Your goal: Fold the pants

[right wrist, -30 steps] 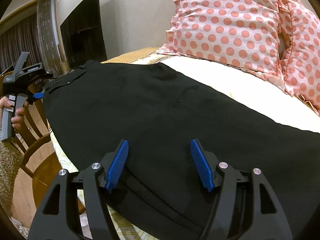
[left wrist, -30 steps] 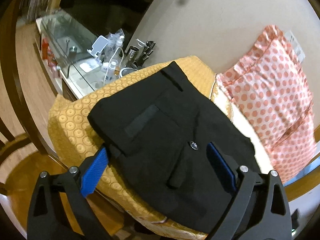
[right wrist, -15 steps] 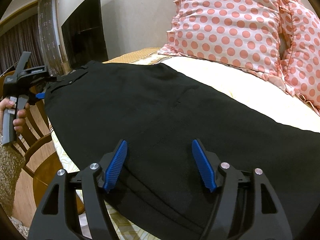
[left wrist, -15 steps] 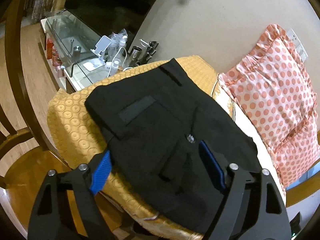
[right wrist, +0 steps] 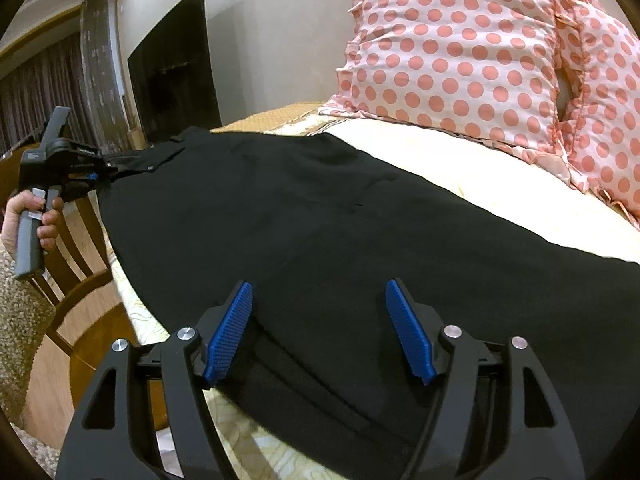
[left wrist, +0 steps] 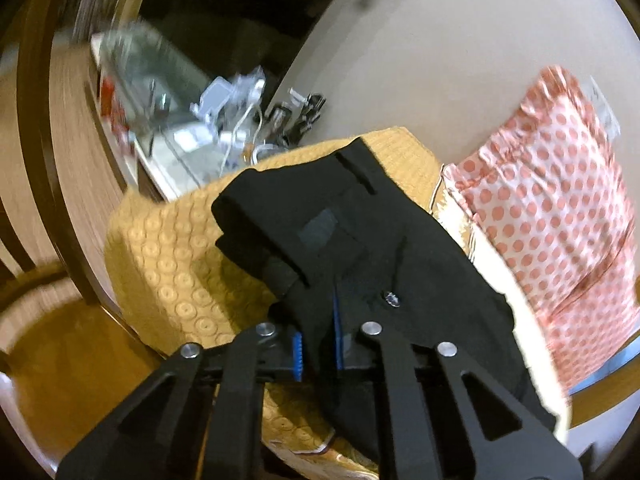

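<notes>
Black pants [right wrist: 320, 216] lie spread along the bed. Their waist end with a button [left wrist: 392, 299] rests on a yellow cushion in the left wrist view [left wrist: 400, 248]. My left gripper [left wrist: 318, 344] is shut on the near waistband edge, and the cloth bunches up between the blue pads. It also shows in the right wrist view [right wrist: 94, 178], held by a hand at the far left. My right gripper [right wrist: 320, 332] is open, with its blue pads either side of the near edge of the pants, low over the cloth.
Pink polka-dot pillows [right wrist: 460, 56] lie along the far side of the bed. A yellow patterned cushion [left wrist: 180, 264] is under the waist. A glass table with clutter [left wrist: 224, 112] and a dark television [right wrist: 174, 80] stand beyond. A wooden chair [right wrist: 76, 280] is beside the bed.
My left gripper has closed on the waistband edge and pulled it up into a bunch; it was open before. My right gripper has stayed open in nearly the same place.
</notes>
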### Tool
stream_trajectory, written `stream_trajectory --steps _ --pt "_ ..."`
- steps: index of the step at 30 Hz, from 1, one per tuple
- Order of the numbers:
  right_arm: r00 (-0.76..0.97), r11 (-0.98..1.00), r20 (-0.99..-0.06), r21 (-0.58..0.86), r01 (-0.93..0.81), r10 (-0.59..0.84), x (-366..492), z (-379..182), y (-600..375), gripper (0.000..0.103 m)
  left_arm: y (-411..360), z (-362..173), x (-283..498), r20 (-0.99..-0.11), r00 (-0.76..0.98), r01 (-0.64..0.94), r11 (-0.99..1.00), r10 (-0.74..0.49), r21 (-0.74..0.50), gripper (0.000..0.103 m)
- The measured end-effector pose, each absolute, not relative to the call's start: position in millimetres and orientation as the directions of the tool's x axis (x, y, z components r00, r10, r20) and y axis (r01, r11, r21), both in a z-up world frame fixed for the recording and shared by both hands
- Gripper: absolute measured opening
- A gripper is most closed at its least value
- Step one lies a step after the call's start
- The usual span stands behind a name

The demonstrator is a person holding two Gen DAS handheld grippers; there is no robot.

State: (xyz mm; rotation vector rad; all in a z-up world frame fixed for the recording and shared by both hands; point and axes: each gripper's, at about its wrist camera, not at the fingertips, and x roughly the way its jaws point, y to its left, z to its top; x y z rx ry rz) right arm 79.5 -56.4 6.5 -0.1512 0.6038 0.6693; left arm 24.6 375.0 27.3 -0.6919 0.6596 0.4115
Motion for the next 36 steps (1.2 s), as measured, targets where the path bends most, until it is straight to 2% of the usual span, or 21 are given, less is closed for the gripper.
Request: stream_trajectory --steps 5,9,13,18,23,26,28,30,32,36 --pt "0.654 0.8 -0.516 0.107 -0.591 0.553 75 20 -88 0.077 331 80 36 -0.62 0.763 -0.47 0.816 0.183 -0.337 0.008" --pt "0.702 0.832 -0.474 0.134 -0.539 0.532 72 32 -121 0.078 275 121 54 -0.572 0.807 -0.349 0.901 0.149 -0.257 0.007" --pt "0.751 0.869 -0.442 0.179 -0.461 0.49 71 37 -160 0.078 191 158 77 -0.532 0.846 -0.149 0.975 0.038 -0.167 0.006" --pt "0.796 0.911 -0.444 0.236 -0.338 0.411 67 37 -208 0.078 87 179 107 -0.529 0.838 0.091 0.99 -0.133 -0.105 0.006" --pt "0.834 0.934 -0.438 0.27 -0.234 0.335 52 36 -248 0.078 -14 169 128 -0.537 0.792 0.283 0.954 -0.29 -0.098 0.006" --pt "0.856 0.947 -0.439 0.277 -0.162 0.274 41 31 -274 0.078 -73 129 130 -0.612 0.677 0.407 0.901 -0.408 -0.15 0.005" --pt "0.86 0.951 -0.45 0.286 -0.116 0.24 38 26 -291 0.078 -107 93 126 -0.683 0.593 0.468 0.873 -0.426 -0.138 0.005" --pt "0.86 0.951 -0.462 0.298 -0.08 0.217 38 20 -304 0.078 -127 68 114 -0.713 0.566 0.502 0.859 -0.414 -0.1 0.005" --pt "0.859 0.948 -0.47 0.313 -0.053 0.203 38 16 -316 0.078 -133 65 106 -0.701 0.597 0.498 0.865 -0.39 -0.057 0.005" --pt "0.865 0.946 -0.46 0.322 -0.046 0.199 38 16 -324 0.078 -111 92 106 -0.642 0.638 0.459 0.879 -0.426 -0.127 0.005"
